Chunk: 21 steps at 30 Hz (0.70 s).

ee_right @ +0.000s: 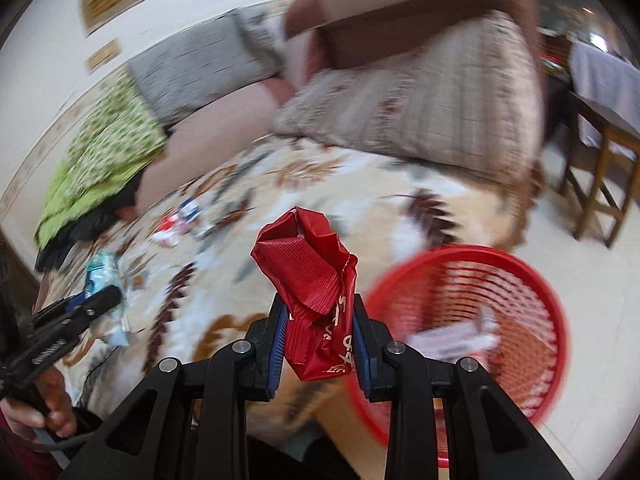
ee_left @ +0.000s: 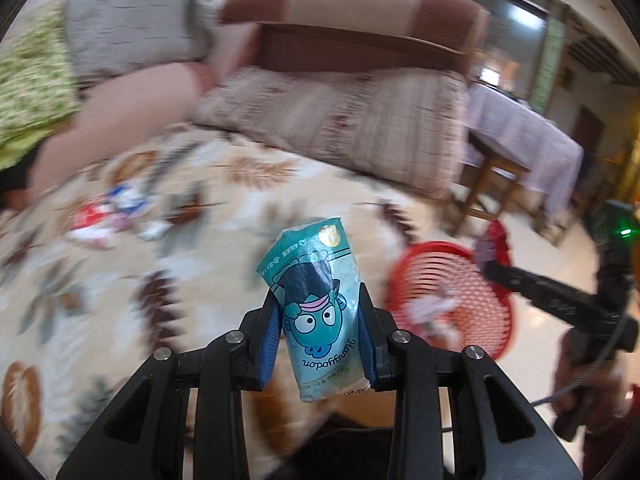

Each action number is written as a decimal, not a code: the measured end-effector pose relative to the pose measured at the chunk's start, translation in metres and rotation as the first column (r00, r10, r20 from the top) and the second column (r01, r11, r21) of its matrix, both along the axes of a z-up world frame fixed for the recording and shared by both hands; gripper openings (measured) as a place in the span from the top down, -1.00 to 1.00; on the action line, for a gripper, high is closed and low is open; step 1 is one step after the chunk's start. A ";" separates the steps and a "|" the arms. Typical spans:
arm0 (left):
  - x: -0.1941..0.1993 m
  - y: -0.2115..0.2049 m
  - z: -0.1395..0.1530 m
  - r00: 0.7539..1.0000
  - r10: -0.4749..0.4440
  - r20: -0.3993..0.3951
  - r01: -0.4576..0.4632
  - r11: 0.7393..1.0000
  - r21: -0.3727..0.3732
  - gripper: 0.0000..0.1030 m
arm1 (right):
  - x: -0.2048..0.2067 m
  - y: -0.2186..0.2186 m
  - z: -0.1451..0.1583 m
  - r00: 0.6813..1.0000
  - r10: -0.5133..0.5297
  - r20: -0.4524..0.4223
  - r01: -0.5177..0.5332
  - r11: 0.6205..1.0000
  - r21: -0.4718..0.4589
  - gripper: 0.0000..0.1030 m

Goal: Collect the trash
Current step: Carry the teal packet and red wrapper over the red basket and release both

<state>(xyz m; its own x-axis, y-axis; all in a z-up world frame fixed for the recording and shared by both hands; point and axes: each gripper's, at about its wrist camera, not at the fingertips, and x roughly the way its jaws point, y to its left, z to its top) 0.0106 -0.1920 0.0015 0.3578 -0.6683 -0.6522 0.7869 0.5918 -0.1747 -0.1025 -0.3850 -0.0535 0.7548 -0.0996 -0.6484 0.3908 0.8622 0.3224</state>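
My left gripper (ee_left: 320,320) is shut on a teal cartoon wrapper (ee_left: 316,300) and holds it above the patterned bedspread (ee_left: 120,300). My right gripper (ee_right: 318,332) is shut on a crumpled red wrapper (ee_right: 316,292), beside the red mesh basket (ee_right: 516,280). The basket (ee_left: 452,276) holds some white wrappers and sits on the floor by the bed. Several loose wrappers (ee_left: 116,216) lie on the bedspread at the far left; they also show in the right wrist view (ee_right: 180,224). The right gripper (ee_left: 496,256) shows over the basket in the left wrist view, the left gripper (ee_right: 104,280) in the right wrist view.
A beige patterned pillow (ee_left: 340,120) and a brown headboard (ee_left: 360,12) lie behind the bed. A green floral cloth (ee_right: 104,148) is at the left. A wooden table with a lilac cloth (ee_left: 524,132) stands at the right on the pale floor.
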 end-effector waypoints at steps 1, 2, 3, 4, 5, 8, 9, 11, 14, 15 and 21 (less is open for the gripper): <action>-0.005 -0.016 0.001 0.999 -0.038 -0.026 0.038 0.999 -0.003 0.35 | -0.008 -0.009 0.000 1.000 -0.022 -0.001 0.022 1.000 0.007 0.39; -0.010 -0.029 0.000 0.997 -0.068 -0.047 0.068 0.998 -0.007 0.35 | -0.018 -0.022 -0.001 0.998 -0.057 0.000 0.057 0.998 0.016 0.39; -0.014 -0.043 -0.001 0.993 -0.097 -0.069 0.097 0.995 -0.009 0.35 | -0.027 -0.032 -0.002 0.997 -0.080 0.002 0.080 0.996 0.025 0.38; -0.018 -0.054 -0.002 0.990 -0.118 -0.082 0.118 0.993 -0.006 0.35 | -0.033 -0.039 -0.004 0.995 -0.098 0.003 0.098 0.995 0.034 0.38; -0.022 -0.064 -0.003 0.988 -0.130 -0.088 0.130 0.991 -0.003 0.35 | -0.041 -0.049 -0.006 0.992 -0.123 0.004 0.123 0.991 0.043 0.38; -0.033 -0.095 -0.011 0.982 -0.164 -0.095 0.167 0.986 0.023 0.35 | -0.054 -0.069 -0.011 0.985 -0.175 0.001 0.175 0.982 0.067 0.36; -0.035 -0.106 -0.014 0.979 -0.173 -0.105 0.177 0.984 0.027 0.34 | -0.057 -0.075 -0.013 0.982 -0.187 0.000 0.186 0.979 0.080 0.36; -0.036 -0.117 -0.016 0.974 -0.187 -0.129 0.191 0.981 0.019 0.29 | -0.060 -0.085 -0.017 0.979 -0.206 0.000 0.205 0.974 0.098 0.36; -0.035 -0.130 -0.016 0.968 -0.196 -0.159 0.201 0.980 0.010 -0.06 | -0.061 -0.095 -0.021 0.975 -0.221 -0.003 0.221 0.969 0.107 0.35; -0.035 -0.129 -0.016 0.967 -0.197 -0.164 0.200 0.980 0.002 -0.11 | -0.062 -0.098 -0.022 0.974 -0.226 -0.004 0.225 0.968 0.108 0.33; -0.028 -0.114 -0.012 0.976 -0.158 -0.152 0.160 0.987 -0.003 -0.22 | -0.063 -0.105 -0.021 0.967 -0.256 -0.007 0.256 0.962 0.099 0.00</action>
<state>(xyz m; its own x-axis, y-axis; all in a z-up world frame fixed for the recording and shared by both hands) -0.0170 -0.3057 -0.0104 0.1441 -0.7024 -0.6971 0.8359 0.4635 -0.2942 -0.1655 -0.4902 -0.0748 0.7163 -0.2263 -0.6601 0.5920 0.6978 0.4032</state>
